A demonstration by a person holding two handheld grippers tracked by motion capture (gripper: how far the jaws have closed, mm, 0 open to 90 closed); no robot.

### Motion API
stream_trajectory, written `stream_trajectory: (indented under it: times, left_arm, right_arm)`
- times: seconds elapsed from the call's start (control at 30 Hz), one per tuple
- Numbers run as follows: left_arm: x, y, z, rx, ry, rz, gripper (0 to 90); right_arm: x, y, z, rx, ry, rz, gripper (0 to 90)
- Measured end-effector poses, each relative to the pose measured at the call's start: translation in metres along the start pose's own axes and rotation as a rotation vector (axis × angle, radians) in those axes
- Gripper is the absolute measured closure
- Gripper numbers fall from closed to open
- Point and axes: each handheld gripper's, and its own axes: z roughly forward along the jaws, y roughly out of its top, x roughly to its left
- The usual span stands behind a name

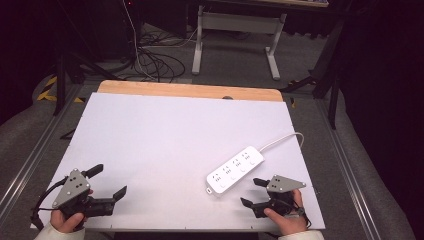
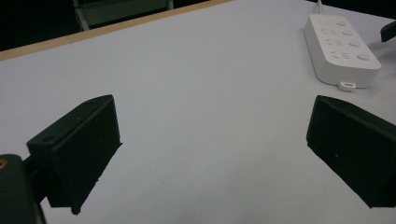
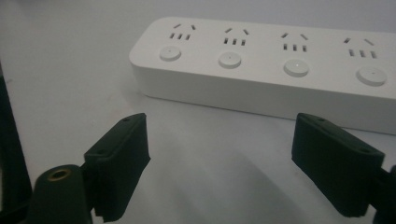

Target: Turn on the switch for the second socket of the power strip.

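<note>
A white power strip (image 1: 235, 170) with several sockets and round buttons lies on the white tabletop (image 1: 165, 135) at the right front, its cable (image 1: 282, 139) running off to the right edge. My right gripper (image 1: 253, 192) sits just in front of it, open, jaws empty; in the right gripper view the power strip (image 3: 275, 65) lies close ahead of the open jaws. My left gripper (image 1: 107, 183) rests at the front left, open with nothing between its jaws, and its view has the power strip (image 2: 341, 49) far off at the upper right.
A wooden strip (image 1: 190, 91) edges the far side of the table. Beyond it stand a desk frame (image 1: 237, 35) and loose cables (image 1: 155, 60) on the floor. Metal rails (image 1: 345, 155) run along both table sides.
</note>
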Motion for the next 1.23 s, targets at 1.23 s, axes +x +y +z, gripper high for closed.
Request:
stream_trajectory:
  times: [1.23]
  left_arm:
    - [0.004,-0.002,0.003,-0.024,0.024,-0.001,3.5]
  right_arm:
    - [0.000,0.005,-0.005,-0.082,-0.023,-0.021,22.8]
